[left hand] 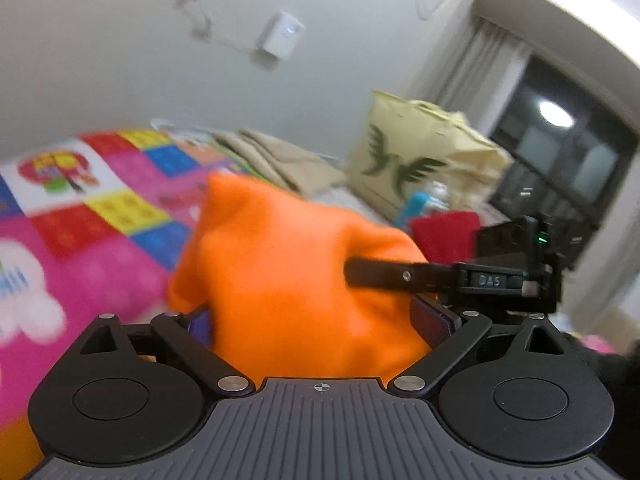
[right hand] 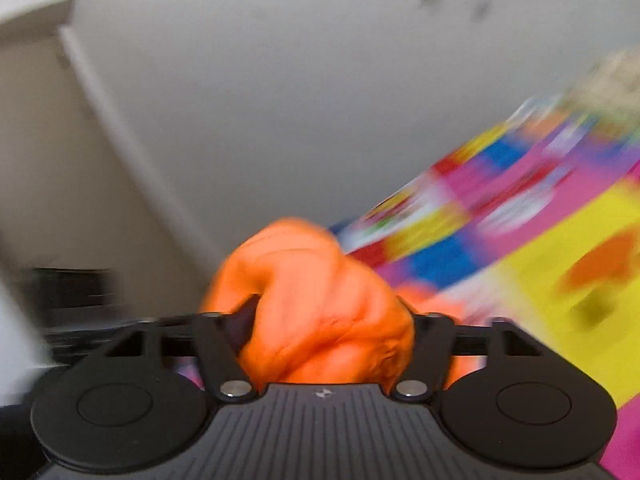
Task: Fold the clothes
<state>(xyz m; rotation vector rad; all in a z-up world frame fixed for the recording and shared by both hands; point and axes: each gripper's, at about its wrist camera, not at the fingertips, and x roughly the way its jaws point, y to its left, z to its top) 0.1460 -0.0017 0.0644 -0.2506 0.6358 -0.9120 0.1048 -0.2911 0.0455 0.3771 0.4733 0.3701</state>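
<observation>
An orange garment fills the middle of the left wrist view, lifted off the bed. My left gripper is shut on its lower part, and the cloth bulges up between the purple pads. From the right, my right gripper reaches in and its black finger lies against the same garment. In the blurred right wrist view, the orange garment is bunched into a wad, with my right gripper shut on it. Both sets of fingertips are hidden by the fabric.
A bedspread with bright pink, yellow, blue and red squares lies below and to the left. Beige folded fabric, a pale yellow bag and a red cloth sit at the back. A dark window is at the right.
</observation>
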